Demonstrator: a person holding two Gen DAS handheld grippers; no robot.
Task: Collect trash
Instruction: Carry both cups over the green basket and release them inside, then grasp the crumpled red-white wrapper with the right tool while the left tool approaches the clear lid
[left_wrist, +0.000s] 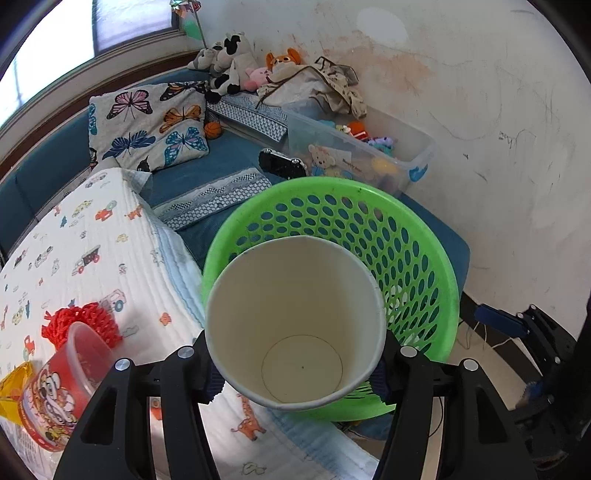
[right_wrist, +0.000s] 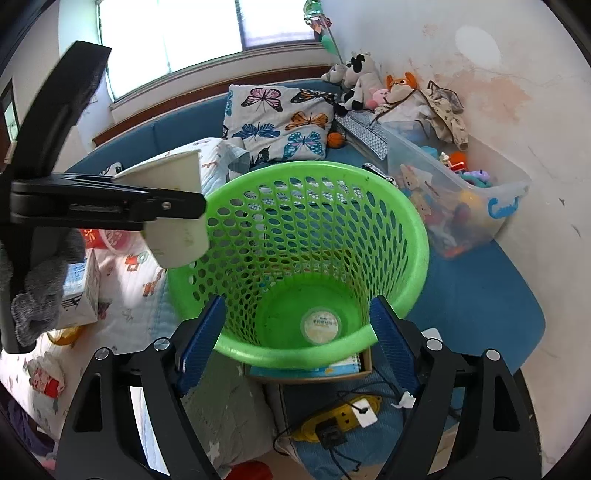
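Drop-off step, by the look of it. Left gripper (left_wrist: 295, 369) fingers pinching paper cup (left_wrist: 295, 321), held just short of green basket (left_wrist: 424, 258) rim w/ mouth toward cam. Right gripper (right_wrist: 295, 365) fingers spread around basket's near rim, not pinching it. Next: carry cup over basket opening, then release. Small round lid (right_wrist: 319, 325) lying on basket floor.
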